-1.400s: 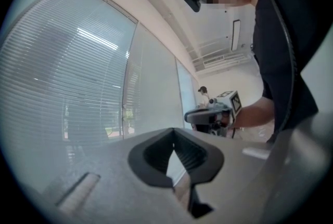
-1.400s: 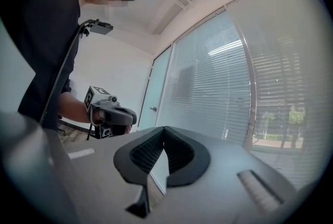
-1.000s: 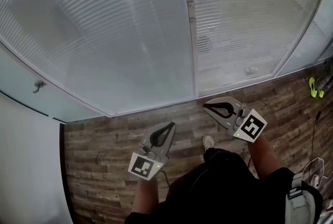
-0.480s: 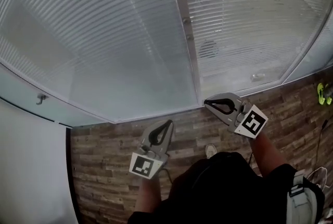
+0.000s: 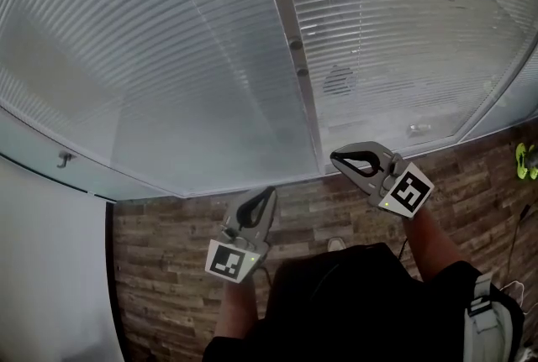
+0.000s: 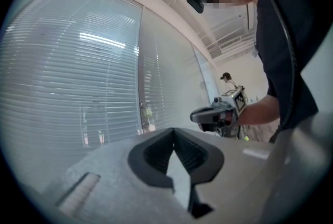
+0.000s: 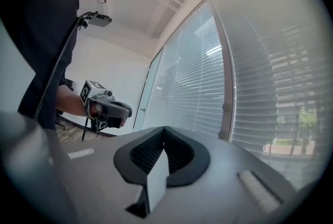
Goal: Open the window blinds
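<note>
So far, nothing gripped. At far left, around 9 o'clock in the head view, a small handle (image 5: 63, 159) on a glass panel, well apart from everything else. Carrying the left gripper (image 5: 269, 195) at 6 o'clock over the floor (image 5: 160, 268), pinched closed on nothing, tips aimed toward 1 o'clock at the mullion (image 5: 286, 24); probably kept low and level as a ready carry while facing the window. Facing the blinds (image 5: 151, 58), spread from 10 to 2 o'clock, slats closed on the left pane, letting some light through on the right. Two knobs (image 5: 296, 44) on the mullion near 12 o'clock, likely the slat control, well beyond both sets of tips. Holding the right gripper (image 5: 334, 157) at 4 o'clock, likewise clamped empty, the nearer one to those knobs.
</note>
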### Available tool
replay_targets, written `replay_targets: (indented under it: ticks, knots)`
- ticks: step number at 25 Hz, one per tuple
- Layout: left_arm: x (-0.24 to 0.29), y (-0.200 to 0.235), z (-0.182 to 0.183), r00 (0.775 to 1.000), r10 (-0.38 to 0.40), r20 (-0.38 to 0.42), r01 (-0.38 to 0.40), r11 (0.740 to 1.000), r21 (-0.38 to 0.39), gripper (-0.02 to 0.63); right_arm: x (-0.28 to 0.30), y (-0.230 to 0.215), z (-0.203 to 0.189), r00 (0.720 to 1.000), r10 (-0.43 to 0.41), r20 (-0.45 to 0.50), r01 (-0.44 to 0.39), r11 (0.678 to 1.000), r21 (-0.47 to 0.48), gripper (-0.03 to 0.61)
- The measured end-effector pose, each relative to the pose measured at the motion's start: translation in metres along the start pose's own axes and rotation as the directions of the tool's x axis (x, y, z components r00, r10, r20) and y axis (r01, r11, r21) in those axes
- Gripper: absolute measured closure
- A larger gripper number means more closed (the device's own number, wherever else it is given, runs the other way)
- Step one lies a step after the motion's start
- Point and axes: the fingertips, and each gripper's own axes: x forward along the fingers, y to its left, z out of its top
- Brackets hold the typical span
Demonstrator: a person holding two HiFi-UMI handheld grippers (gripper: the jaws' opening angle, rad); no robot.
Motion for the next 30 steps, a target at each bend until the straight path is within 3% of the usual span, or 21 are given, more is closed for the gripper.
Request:
replay_targets:
  ticks: [9, 17, 24, 30]
  knots:
    - [0.013, 0.009, -0.003, 0.999, -0.035, 0.005, 0.035, 0.999, -0.010, 0.609, 0.002, -0.018, -0.001, 0.998, -0.054, -0.025, 0.053, 0.998, -0.020, 0.572]
    - [0.032, 0.028, -0.009, 0.987, -0.156, 0.038, 0.157, 0.987, -0.023, 0.609, 0.018, -0.041, -0.004, 0.983, -0.163, -0.081, 0.157, 0.985, -0.073, 0.572]
    - [0.039, 0.058, -0.010, 0.964, -0.258, 0.057, 0.260, 0.965, -0.032, 0.609, 0.048, -0.065, 0.000, 0.947, -0.278, -0.163, 0.249, 0.952, -0.176, 0.572]
    - [0.045, 0.081, -0.016, 0.944, -0.325, 0.065, 0.328, 0.943, -0.048, 0.609, 0.061, -0.094, 0.001, 0.887, -0.401, -0.230, 0.339, 0.902, -0.266, 0.572]
